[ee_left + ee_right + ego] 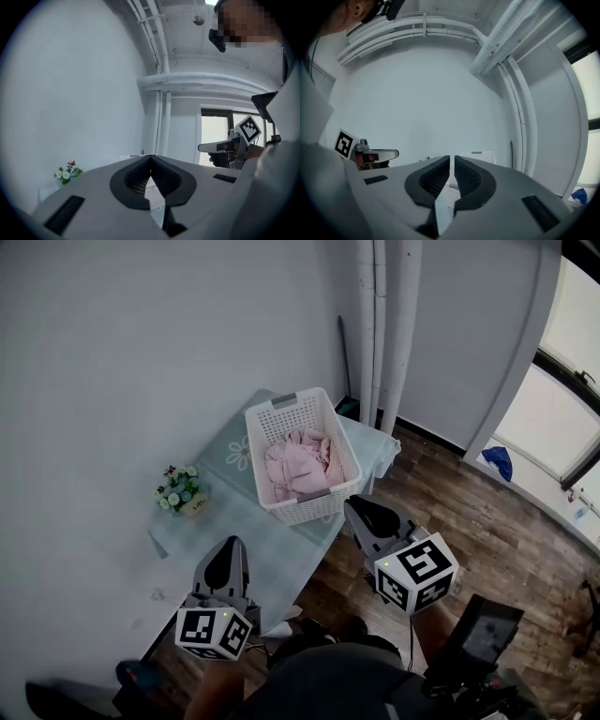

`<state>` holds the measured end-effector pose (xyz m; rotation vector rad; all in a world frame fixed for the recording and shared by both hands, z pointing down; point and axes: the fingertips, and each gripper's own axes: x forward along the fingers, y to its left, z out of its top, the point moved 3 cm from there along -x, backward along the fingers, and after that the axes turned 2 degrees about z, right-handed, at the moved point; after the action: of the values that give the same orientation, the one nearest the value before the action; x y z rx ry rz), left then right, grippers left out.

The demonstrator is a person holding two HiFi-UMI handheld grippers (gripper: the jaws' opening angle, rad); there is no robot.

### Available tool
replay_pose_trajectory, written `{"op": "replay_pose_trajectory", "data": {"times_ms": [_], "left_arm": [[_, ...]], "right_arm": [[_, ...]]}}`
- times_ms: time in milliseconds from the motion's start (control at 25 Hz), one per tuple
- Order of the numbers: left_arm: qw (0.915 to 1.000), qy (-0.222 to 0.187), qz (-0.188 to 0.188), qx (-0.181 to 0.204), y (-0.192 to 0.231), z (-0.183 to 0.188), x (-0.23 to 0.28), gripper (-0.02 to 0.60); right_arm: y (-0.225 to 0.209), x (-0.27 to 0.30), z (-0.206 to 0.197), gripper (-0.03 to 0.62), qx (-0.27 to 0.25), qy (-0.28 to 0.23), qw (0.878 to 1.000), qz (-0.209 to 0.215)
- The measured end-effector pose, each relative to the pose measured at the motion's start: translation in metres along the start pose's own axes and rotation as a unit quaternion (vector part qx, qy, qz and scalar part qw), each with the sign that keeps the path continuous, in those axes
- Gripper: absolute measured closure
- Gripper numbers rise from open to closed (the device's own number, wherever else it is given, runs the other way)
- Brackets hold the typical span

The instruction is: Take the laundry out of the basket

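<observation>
Pink laundry [298,463] lies heaped in the white basket [272,413], its lower folds hidden by the walls. The basket stands on the table [272,563], with flowers [178,489] at its 8 o'clock. The left claw [230,547], at the basket's 7 o'clock, and the right claw [362,508], at 4 o'clock, hover clear of it, each with jaws together and empty. Between each claw's jaws only a sliver of basket shows.

The left gripper [231,545] and the right gripper [359,506] are smooth grey shells with dark, tapered fronts. Each carries a white cube [214,632] printed with black square markers and a small green light. Black ribbed pads [133,178] line the jaws.
</observation>
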<state>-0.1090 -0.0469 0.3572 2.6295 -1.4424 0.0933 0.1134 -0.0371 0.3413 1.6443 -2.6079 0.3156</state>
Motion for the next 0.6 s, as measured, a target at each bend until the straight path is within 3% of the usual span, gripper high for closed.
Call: {"op": "replay_pose_trajectory", "data": {"times_ms": [320, 600], "left_arm": [[0.9997, -0.024, -0.004, -0.004, 0.051, 0.014, 0.018, 0.572], [0.9994, -0.025, -0.004, -0.025, 0.092, 0.007, 0.03, 0.572]], "right_arm": [[-0.007, 0.07, 0.026, 0.537, -0.01, 0.017, 1.0, 0.005], [-0.012, 0.144, 0.017, 0.329, -0.041, 0.09, 0.993, 0.056]]}}
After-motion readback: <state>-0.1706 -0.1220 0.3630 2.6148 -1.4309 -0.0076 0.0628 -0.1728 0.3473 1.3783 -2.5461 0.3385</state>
